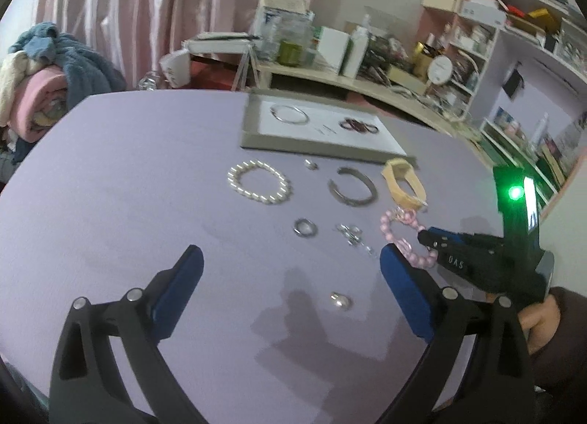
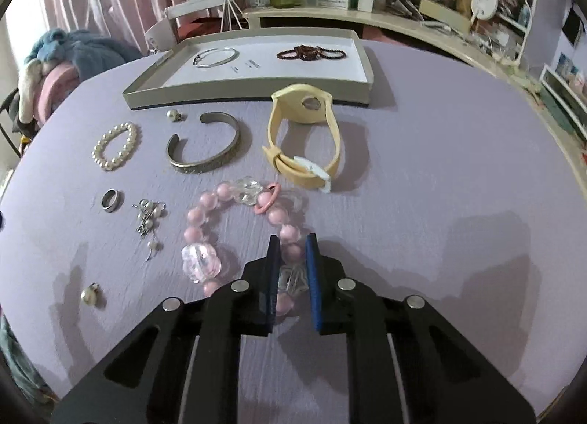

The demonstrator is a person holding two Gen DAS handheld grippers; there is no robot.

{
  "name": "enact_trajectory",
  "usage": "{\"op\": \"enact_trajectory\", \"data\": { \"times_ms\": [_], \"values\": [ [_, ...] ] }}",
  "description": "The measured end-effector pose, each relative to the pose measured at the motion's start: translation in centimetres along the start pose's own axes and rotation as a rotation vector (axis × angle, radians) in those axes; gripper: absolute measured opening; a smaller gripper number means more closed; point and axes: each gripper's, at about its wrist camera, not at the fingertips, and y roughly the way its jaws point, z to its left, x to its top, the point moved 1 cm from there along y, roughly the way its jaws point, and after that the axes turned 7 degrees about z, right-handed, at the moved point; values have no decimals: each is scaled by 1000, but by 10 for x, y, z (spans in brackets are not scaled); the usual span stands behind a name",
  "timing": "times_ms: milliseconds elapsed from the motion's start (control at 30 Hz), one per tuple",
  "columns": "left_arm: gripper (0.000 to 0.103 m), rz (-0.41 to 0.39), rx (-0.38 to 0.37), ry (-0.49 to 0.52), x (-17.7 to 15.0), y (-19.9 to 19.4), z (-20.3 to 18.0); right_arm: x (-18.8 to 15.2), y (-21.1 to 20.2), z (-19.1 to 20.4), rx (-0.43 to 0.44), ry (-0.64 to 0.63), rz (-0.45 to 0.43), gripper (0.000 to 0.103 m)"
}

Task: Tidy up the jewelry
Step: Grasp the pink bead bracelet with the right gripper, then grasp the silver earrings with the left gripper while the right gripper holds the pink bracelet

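Note:
Jewelry lies on a lilac table. A pink bead bracelet with clear crystals lies near the front; my right gripper is closed around its near side, beads between the blue pads. It also shows in the left wrist view, with the right gripper on it. My left gripper is open and empty above the table, a pearl earring between its fingers. A shallow tray at the back holds a silver bangle and a dark bead bracelet.
On the table lie a pearl bracelet, a metal cuff, a yellow watch, a silver ring, a cluster of earrings, and pearl studs. Cluttered shelves stand behind; clothes are piled at left.

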Motion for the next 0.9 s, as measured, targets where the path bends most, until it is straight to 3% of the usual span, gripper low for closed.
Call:
{"op": "enact_trajectory", "data": {
  "times_ms": [167,333,567,900],
  "values": [
    [97,62,-31,73,-9,25,-21,-6,-27,-13,55,73,-53,14],
    [96,100,-39,73,-17,44,-27,-2,-60,-21,94,106,-129,14],
    [70,129,-16,75,-24,63,-29,1,-76,-32,123,159,-160,14],
    [42,100,11,101,-32,66,-39,0,-74,-41,130,196,-148,14]
  ]
}}
